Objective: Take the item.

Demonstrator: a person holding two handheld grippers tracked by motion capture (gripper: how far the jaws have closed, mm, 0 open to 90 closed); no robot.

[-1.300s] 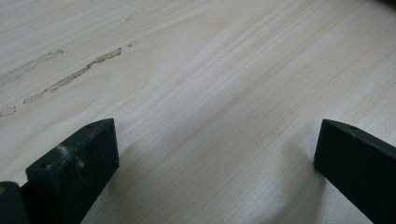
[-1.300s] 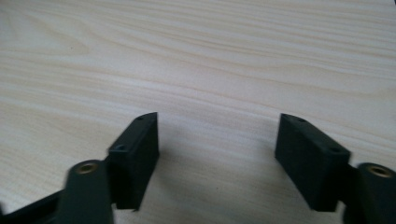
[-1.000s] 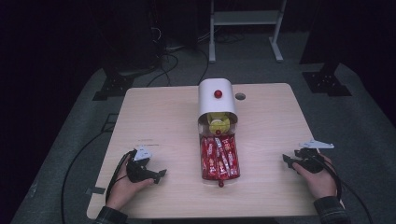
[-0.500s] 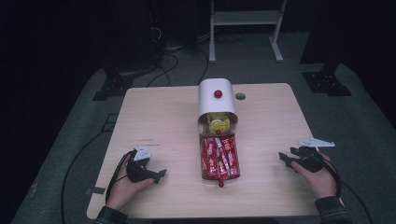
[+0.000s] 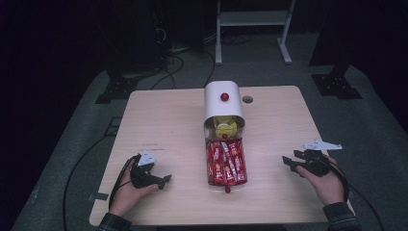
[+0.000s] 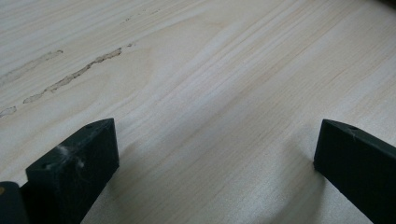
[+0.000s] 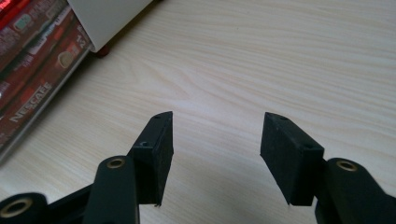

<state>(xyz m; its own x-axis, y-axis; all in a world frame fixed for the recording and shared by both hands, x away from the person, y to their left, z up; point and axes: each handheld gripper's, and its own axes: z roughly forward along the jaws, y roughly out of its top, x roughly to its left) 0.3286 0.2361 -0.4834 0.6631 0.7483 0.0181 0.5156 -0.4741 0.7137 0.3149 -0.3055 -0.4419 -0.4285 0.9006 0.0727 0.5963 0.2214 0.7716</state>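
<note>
On the pale wooden table (image 5: pixel 163 125) a white dispenser (image 5: pixel 223 102) with a red knob (image 5: pixel 224 96) stands at the centre, toward twelve o'clock, with a yellow item (image 5: pixel 225 128) showing in its open mouth. A clear tray (image 5: pixel 226 163) packed with red Nescafe sachets (image 5: pixel 225 161) runs out from that mouth toward six o'clock. The left claw (image 5: pixel 166 180) rests low on the table at about eight o'clock from the tray, held in the person's left hand (image 5: pixel 126 195), well apart from the sachets; in the left gripper view its jaws stand wide apart over bare wood, released and holding nothing. The right claw (image 5: pixel 287 162) sits at about four o'clock from the tray, in the right hand (image 5: pixel 329 183), its tips turned toward the tray but clear of it. In the right gripper view (image 7: pixel 215 140) its jaws are also spread and empty, and the sachets (image 7: pixel 32 74) lie at ten o'clock, beside the dispenser's white wall (image 7: pixel 105 16).
</note>
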